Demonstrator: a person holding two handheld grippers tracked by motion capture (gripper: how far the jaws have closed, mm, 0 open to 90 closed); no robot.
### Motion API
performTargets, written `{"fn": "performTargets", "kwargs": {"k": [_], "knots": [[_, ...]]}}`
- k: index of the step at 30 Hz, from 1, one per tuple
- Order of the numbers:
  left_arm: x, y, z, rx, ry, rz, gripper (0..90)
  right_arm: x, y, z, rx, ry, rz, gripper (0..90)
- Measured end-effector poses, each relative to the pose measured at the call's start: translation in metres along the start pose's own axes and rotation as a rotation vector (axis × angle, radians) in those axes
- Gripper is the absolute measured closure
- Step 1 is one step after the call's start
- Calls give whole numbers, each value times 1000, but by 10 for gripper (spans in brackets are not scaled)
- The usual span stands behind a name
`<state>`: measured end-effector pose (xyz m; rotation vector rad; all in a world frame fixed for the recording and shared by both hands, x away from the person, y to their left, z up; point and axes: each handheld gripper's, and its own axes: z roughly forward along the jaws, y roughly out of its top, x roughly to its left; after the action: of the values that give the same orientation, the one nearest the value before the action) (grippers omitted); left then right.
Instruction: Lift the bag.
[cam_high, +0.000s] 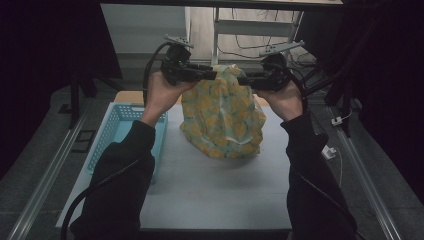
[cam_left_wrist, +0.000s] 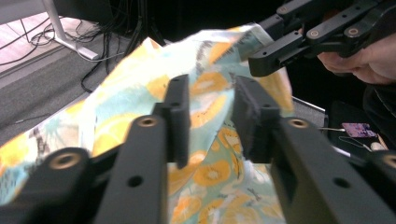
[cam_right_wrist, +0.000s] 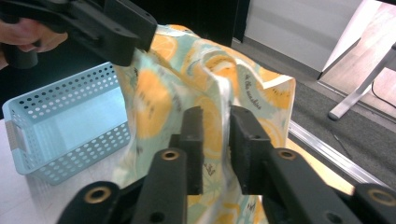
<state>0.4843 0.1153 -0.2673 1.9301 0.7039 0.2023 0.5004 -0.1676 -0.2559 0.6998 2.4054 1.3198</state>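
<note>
Yellow-and-teal citrus-print cloth (cam_high: 223, 116) is slumping on the white table (cam_high: 210, 190) between two parted, non-pinching grippers (cam_high: 200, 73) (cam_high: 250, 80); basketing is pending.

The cloth (cam_left_wrist: 154, 93) hides its own far side; lower edge perhaps cropped.

The high view looks forward and down over the worktop (cam_high: 215, 185) from the person's side. Each gripper view rides close behind its own jaws, facing inward; all three share the fruit-print cloth (cam_high: 222, 117).
</note>
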Motion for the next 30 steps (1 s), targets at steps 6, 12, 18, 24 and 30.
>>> {"fn": "performTargets", "kwargs": {"k": [6, 12, 18, 24, 30], "knots": [[-3, -13, -3, 1, 6, 22, 485, 1, -5, 1, 4, 0, 11, 572], [-5, -31, -4, 3, 2, 43, 330, 5, -14, 2, 1, -13, 8, 444], [-10, -49, -5, 22, 31, 46, 188, 11, -25, 3, 3, -22, 7, 327], [-11, -70, -5, 29, 35, 22, 110, 14, -39, 5, -6, -27, 26, 224], [-14, -91, -5, 53, 36, 13, 52, 21, -54, 6, -21, -28, 22, 147]]}}
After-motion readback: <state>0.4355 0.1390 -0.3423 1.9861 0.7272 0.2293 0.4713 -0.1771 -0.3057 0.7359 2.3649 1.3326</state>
